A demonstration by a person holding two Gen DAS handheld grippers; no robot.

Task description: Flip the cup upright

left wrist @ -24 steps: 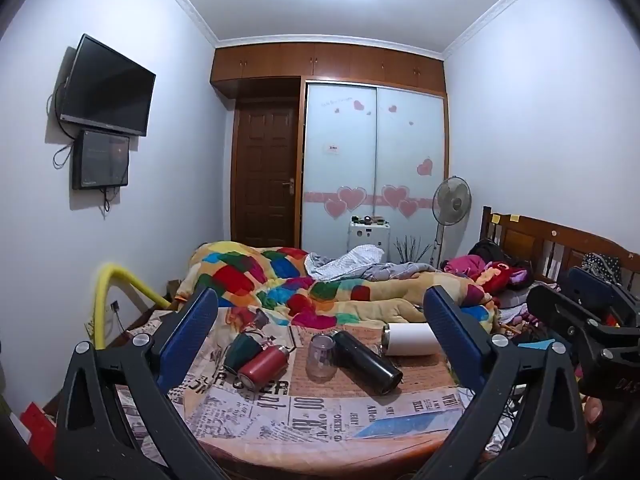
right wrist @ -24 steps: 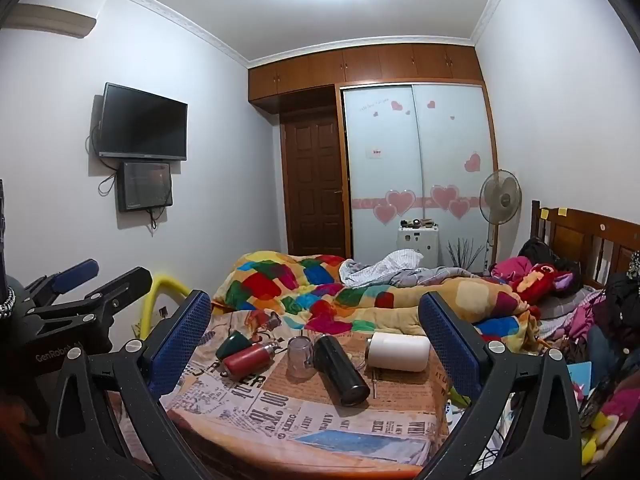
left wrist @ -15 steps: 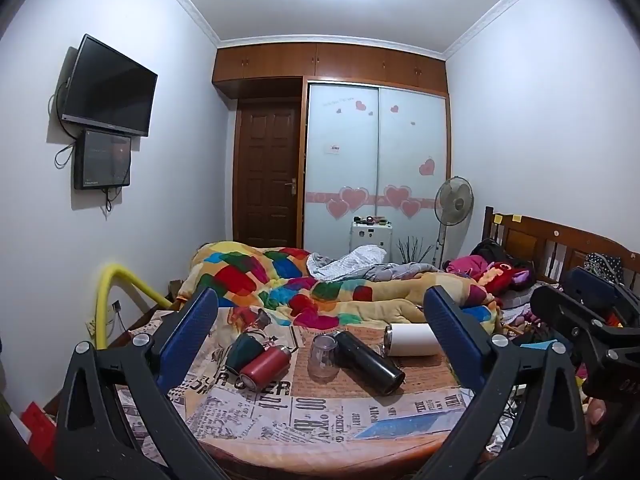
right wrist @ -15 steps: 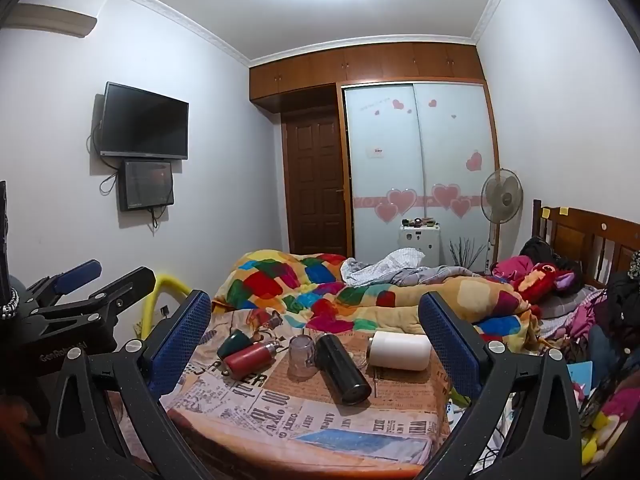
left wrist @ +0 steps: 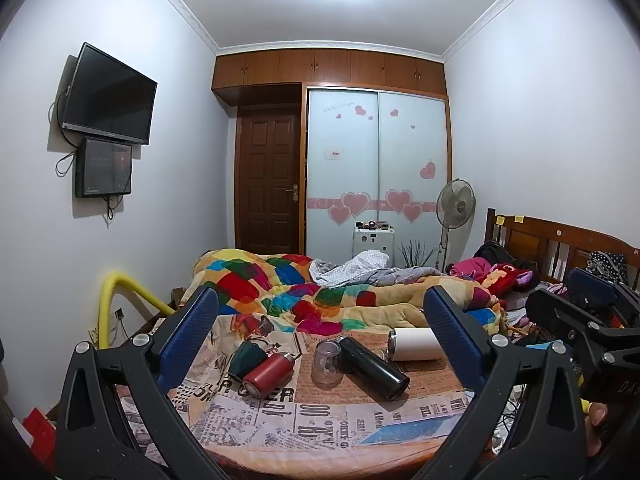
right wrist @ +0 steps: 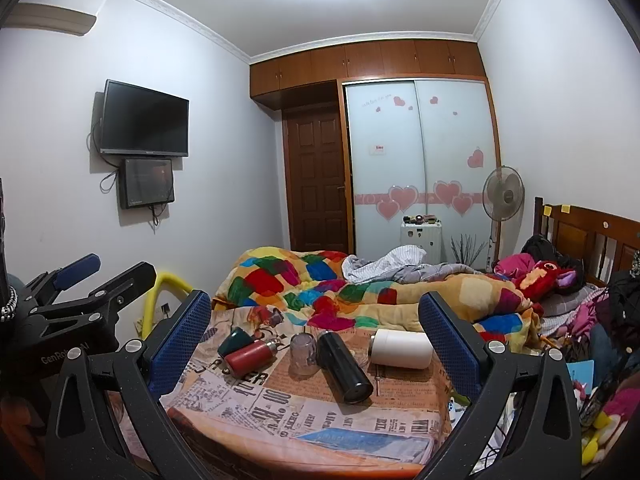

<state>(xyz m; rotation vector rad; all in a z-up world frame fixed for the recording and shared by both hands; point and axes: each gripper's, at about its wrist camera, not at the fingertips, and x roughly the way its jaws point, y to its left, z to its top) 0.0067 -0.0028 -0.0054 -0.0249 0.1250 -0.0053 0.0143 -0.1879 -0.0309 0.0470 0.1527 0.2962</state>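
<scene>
Both grippers — left (left wrist: 320, 320) and right (right wrist: 316, 316) — hang wide open, back from the small clear upside-down plastic cup (left wrist: 327, 363) — ready to reach.

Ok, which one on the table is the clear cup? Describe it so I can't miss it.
On the newspaper-print table before the bed, five containers form a row. The clear cup stands mouth-down mid-row, between the red bottle and black flask. It alone is see-through and not lying down.
</scene>
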